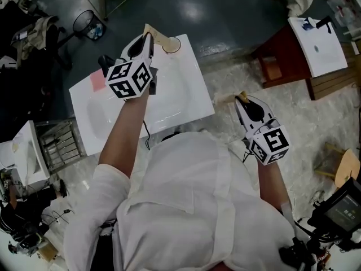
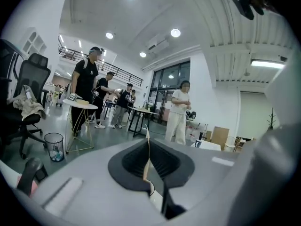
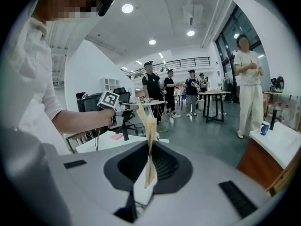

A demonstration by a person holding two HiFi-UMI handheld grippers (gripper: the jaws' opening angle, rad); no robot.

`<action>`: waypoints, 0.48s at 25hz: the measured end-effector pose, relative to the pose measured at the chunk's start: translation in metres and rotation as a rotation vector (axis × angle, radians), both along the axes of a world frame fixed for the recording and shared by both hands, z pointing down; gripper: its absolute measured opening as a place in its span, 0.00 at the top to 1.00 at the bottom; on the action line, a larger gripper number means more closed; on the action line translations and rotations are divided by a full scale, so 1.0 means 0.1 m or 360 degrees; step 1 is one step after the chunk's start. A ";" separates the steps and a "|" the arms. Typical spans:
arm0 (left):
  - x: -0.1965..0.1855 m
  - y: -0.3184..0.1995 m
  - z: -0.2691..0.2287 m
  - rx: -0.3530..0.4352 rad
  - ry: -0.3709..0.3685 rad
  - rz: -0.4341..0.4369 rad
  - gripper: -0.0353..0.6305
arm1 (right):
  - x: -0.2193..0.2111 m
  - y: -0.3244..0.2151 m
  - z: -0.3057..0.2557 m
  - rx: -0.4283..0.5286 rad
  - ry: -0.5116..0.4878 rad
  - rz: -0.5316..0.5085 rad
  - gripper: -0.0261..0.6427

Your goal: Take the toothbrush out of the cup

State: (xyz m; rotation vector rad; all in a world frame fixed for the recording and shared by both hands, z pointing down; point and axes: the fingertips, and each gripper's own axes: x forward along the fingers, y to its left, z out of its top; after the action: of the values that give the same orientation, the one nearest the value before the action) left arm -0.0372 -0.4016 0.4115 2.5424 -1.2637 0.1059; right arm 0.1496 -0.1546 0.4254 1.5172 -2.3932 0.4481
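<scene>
The left gripper [image 1: 148,34] and right gripper [image 1: 242,97] have their fingers pressed together, empty. Just beyond the left fingertips a cup [image 1: 172,44] stands on the basin [image 1: 169,97] edge, contents unclear.

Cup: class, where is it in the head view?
Head view, upper middle: the cup stands on the white basin top's far right corner, just beside the left gripper's tips.

Your left gripper [image 1: 148,31] and right gripper [image 1: 243,97]: matt white plastic shells with pale tan, matt jaw tips. Basin top [image 1: 189,97], centre left: smooth, glossy white. Your shirt [image 1: 186,208], below: creased white cloth. Floor [image 1: 225,10], top: dark and polished. Cabinet [image 1: 282,52], upper right: reddish wood. Bin [image 1: 89,22], upper left: black wire mesh.
</scene>
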 end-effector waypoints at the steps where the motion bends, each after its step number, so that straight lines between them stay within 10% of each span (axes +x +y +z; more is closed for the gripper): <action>1: -0.01 0.04 -0.05 0.0016 0.0002 -0.0004 0.93 | 0.01 0.01 0.00 0.0004 -0.0001 -0.0011 0.92; 12: -0.08 0.62 -0.44 0.0111 -0.0004 -0.0053 0.93 | 0.11 0.13 -0.02 0.0050 -0.0027 -0.0144 0.92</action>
State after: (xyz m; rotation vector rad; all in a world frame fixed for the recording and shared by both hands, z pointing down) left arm -0.0447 -0.3401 0.3677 2.5791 -1.3326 0.0590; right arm 0.1606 -0.1416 0.4236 1.4163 -2.4810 0.4068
